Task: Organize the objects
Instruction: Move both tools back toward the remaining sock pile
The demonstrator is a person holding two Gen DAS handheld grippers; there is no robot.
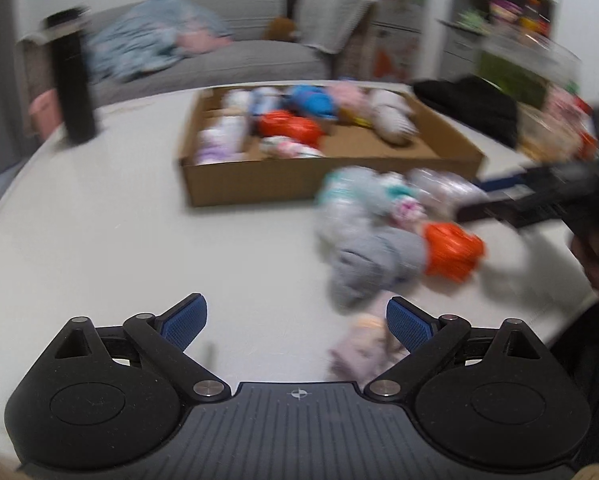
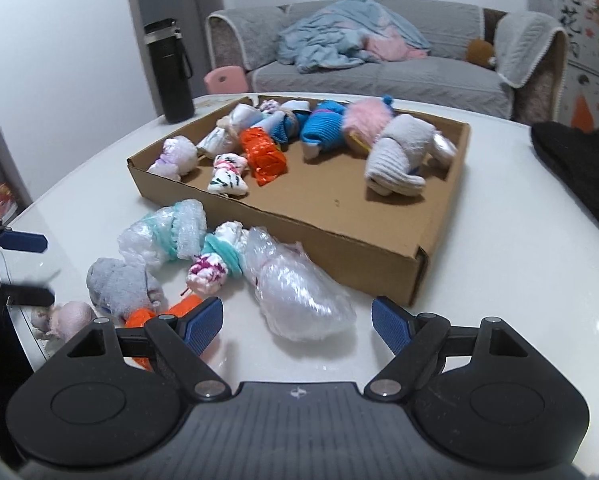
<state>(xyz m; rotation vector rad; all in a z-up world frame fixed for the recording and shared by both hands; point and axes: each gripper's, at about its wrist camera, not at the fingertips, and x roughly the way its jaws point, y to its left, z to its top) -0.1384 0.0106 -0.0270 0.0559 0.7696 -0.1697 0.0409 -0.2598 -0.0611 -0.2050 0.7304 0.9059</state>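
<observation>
Bundles in the cardboard tray: roughly nine or ten already sit inside, crowded toward its 10–12 o'clock end in my right wrist view, incl. an orange one, a blue one, a pink fluffy one and a big grey sock roll. Near half of the tray floor is bare, so room's left. I'd call it a bit past halfway.

Left on the desk, just outside the tray wall at 9 o'clock: clear-wrapped bundle nearest my right tool, a teal-banded wrapped one, a pink-speckled one, grey sock ball, orange piece, pale pink one at the desk edge.

Right tool: pads apart, nothing between. Left tool: also apart, empty; left view is blurred.

Around: black bottle at 11 o'clock, dark cloth at 2 o'clock, sofa behind. In the way: tray's near wall, plus both tools converging on one pile, so clash risk imo.
</observation>
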